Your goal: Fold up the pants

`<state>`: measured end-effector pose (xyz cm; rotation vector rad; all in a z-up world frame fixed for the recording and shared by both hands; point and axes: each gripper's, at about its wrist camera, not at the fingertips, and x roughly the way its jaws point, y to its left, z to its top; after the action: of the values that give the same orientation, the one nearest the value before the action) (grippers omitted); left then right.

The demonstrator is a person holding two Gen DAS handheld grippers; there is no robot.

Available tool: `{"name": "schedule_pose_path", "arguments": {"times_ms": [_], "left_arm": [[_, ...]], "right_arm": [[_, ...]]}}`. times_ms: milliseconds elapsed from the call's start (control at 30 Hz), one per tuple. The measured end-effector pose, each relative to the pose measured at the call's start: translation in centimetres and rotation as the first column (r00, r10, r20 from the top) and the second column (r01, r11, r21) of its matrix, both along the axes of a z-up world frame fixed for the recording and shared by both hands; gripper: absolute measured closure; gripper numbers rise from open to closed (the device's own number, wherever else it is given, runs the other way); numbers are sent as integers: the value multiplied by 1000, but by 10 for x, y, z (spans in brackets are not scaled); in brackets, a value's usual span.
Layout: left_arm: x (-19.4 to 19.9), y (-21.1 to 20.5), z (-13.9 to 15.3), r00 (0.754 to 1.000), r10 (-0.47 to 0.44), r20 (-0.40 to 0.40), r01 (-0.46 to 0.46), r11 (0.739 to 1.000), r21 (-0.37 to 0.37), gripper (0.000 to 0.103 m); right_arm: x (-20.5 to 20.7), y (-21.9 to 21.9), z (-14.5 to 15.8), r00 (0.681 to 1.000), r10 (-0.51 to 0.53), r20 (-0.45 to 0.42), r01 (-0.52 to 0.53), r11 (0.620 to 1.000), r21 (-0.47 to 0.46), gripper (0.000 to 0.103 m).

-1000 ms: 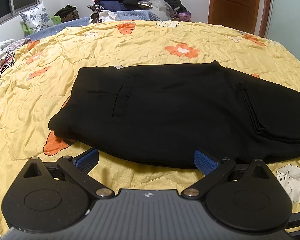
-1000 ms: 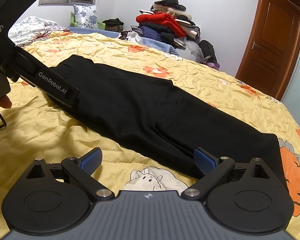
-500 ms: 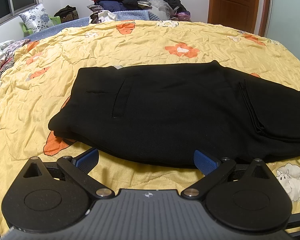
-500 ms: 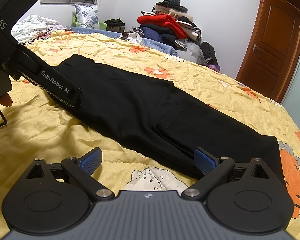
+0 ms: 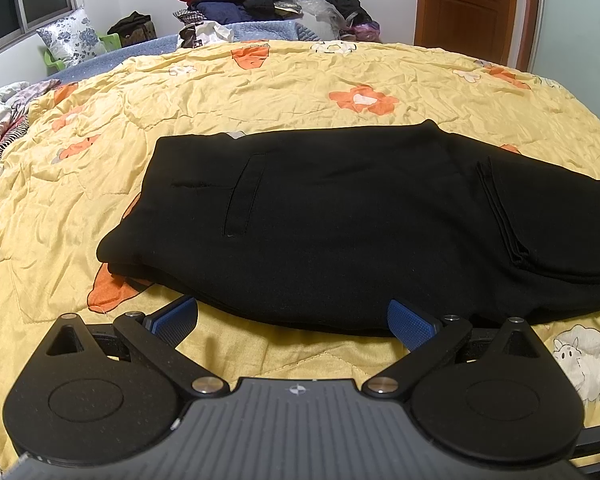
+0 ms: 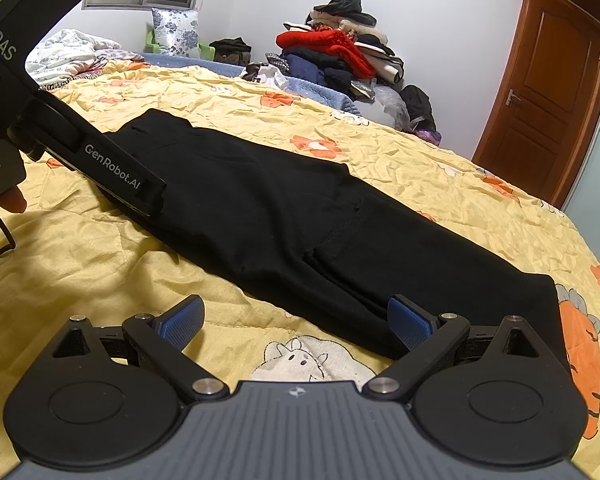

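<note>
- Black fabric of the pants (image 5: 340,216) is lying flat on the yellow flowered quilt (image 5: 260,92), waistband end sitting toward nine o'clock in the left wrist view, legs running off toward three o'clock.
- At the nine o'clock side, the stacked waistband layers (image 5: 116,258) are showing slightly uneven edges; these look worth squaring up before any fold.
- Left claw (image 5: 294,320) is hovering with its blue pads spread wide and gripping nothing, just beside the near hem of the seat, at six o'clock of the garment.
- Toward three o'clock, a doubled-over leg edge (image 5: 500,216) is resting on top of the thigh area, so a first fold seems to be in place.
- In the right wrist view, the right claw (image 6: 296,322) is likewise standing spread and empty, its right pad touching or nearly touching the near edge of the pants, its left pad over bare quilt.
- The step in hand appears to be taking hold for the next fold: both claws should probably be sliding low under the near edge, pinching all layers together.
- Lifting evenly and carrying the cloth across without dragging should be keeping the fold line straight.
- Clothes pile (image 6: 340,52) and wooden door (image 6: 548,92) are sitting well apart, toward twelve to two o'clock.
</note>
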<state>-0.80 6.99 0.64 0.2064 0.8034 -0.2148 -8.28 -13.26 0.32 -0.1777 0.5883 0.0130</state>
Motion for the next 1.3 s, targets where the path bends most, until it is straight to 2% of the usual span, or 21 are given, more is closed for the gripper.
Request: {"name": "schedule_pose_path", "arguments": {"times_ms": [1300], "left_arm": [[4,6,1,999,35,-10,-35,999,-10,0]], "right_arm": [[1,2,1,1000,14,0,-14,1000,-13,4]]}}
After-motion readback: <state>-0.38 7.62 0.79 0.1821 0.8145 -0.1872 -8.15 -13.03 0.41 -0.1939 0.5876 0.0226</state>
